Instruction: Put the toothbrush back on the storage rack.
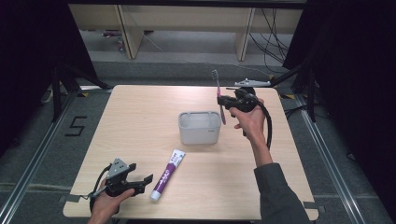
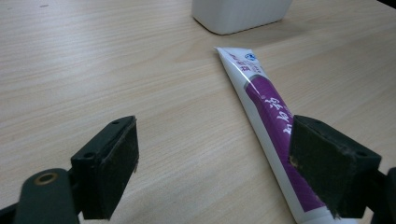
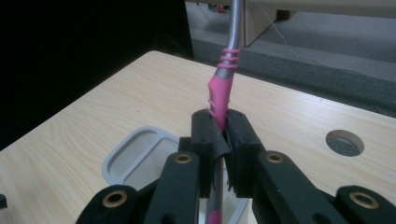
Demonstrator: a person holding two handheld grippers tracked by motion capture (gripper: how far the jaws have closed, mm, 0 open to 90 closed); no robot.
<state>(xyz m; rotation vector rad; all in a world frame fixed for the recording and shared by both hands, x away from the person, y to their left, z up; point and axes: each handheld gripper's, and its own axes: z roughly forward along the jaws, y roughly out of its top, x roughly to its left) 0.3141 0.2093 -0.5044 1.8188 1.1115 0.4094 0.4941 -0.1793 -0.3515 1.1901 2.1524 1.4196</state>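
The toothbrush (image 1: 218,95) stands nearly upright, bristles up, clamped at its pink handle by the right gripper (image 1: 224,100), its lower end hanging just beside the right rim of the grey bin (image 1: 200,127) at the table's (image 1: 140,121) middle. The bin looks empty. Near the front edge, the left gripper (image 1: 140,184) rests with jaws apart beside the toothpaste tube (image 1: 168,173), whose long axis points toward the bin.

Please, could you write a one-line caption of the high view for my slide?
Right gripper holds a toothbrush upright beside the grey cup; left gripper rests open near the toothpaste.
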